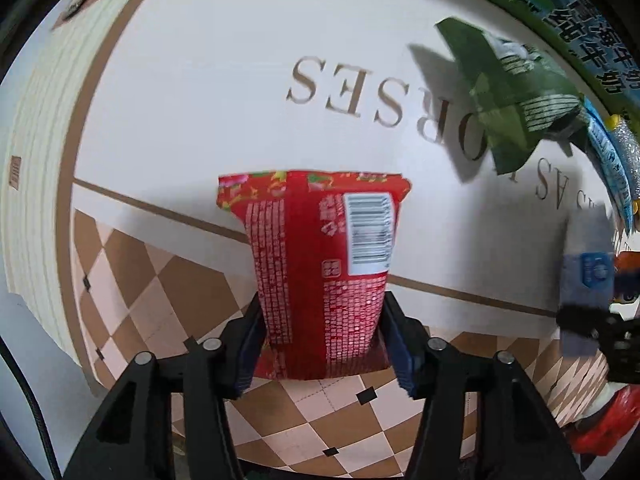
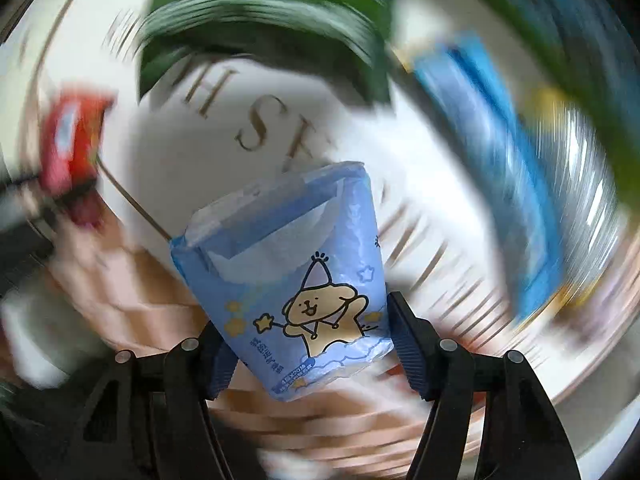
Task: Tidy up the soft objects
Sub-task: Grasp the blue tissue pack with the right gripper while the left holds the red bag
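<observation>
My left gripper is shut on a red tissue pack with a barcode, held above the white cloth. My right gripper is shut on a light blue tissue pack with a cartoon bear, tilted in the jaws. In the left wrist view that blue pack and the right gripper show blurred at the right edge. The red pack shows blurred at the left of the right wrist view. A green pack lies on the cloth at the upper right.
The surface is a white cloth with brown lettering and a checkered border. Blue and green packs lie along the upper right edge. Another blue pack appears blurred in the right wrist view. A red object sits at the lower right.
</observation>
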Available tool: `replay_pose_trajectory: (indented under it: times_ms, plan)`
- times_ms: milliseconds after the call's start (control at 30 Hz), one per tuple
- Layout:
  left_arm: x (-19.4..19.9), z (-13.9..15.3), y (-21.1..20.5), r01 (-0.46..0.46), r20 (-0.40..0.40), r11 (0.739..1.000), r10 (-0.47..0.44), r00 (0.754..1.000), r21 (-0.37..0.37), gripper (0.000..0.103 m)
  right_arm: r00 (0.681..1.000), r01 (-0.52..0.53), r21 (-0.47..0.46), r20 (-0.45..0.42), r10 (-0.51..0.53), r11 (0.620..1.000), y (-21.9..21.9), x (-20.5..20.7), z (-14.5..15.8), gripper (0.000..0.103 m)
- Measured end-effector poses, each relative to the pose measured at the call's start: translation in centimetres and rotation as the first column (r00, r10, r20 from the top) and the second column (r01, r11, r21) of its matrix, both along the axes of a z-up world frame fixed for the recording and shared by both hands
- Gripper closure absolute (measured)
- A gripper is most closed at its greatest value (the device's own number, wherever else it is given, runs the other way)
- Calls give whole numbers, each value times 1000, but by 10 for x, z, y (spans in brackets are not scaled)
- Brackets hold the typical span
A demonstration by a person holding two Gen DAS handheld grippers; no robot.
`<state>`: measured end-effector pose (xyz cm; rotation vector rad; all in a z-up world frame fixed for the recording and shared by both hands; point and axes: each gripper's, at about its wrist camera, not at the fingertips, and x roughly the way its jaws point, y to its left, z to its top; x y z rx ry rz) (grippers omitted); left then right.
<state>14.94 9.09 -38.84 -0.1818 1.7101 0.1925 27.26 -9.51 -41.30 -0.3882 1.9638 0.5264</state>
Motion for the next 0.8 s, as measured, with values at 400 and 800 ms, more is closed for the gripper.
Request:
replay_pose_trajectory:
  times_ms: [400,800]
  plan:
    - [19,-21,25,-18,-1,1000,18,1000,-21,36,972,216,-5,97,-215,976,-23,9,17,13]
    - [41,-4,9,58,48,998,-60,997,29,61,938,306,-83,195,-285,949,-52,-3,12,46]
